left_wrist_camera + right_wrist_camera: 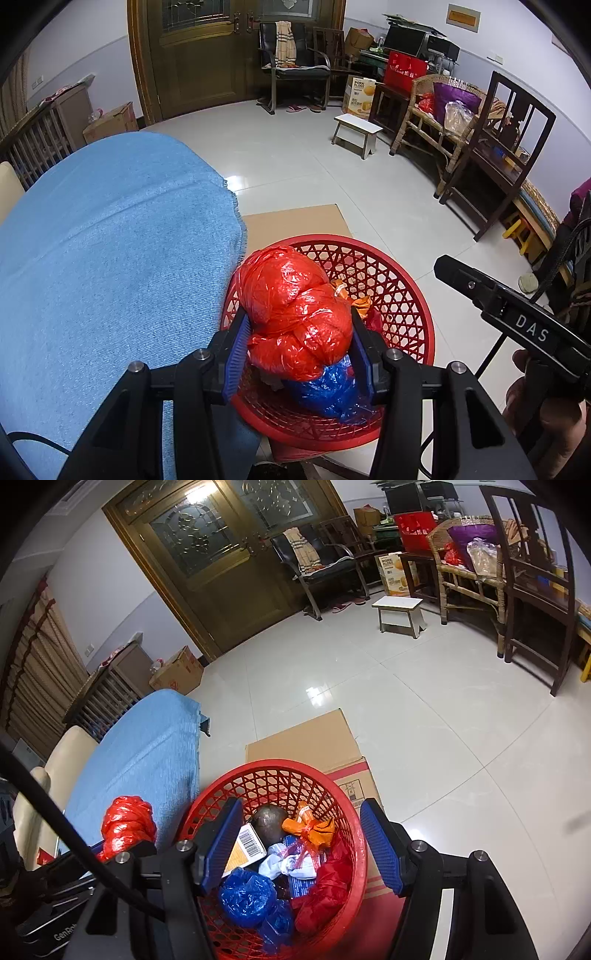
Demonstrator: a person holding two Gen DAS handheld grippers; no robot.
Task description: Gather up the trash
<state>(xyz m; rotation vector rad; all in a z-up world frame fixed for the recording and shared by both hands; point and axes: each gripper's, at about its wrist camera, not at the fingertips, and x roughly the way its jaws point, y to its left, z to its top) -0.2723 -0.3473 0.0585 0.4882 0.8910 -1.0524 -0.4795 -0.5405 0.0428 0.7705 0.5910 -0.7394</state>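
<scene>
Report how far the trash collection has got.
Done: the red basket already holds a blue bag, an orange wrapper and other scraps. In hand: the left hand-held gripper grips a red plastic bundle above the basket. Left: release it. The right hand-held gripper is open and holds nothing.

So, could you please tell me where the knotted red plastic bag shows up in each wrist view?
Left wrist view: the red plastic bag fills the lower centre, clamped between the left gripper fingers above the red basket.
Right wrist view: the same bag sits at lower left, beside the basket rim.
Shared landmark: the white stool on the floor.
</scene>
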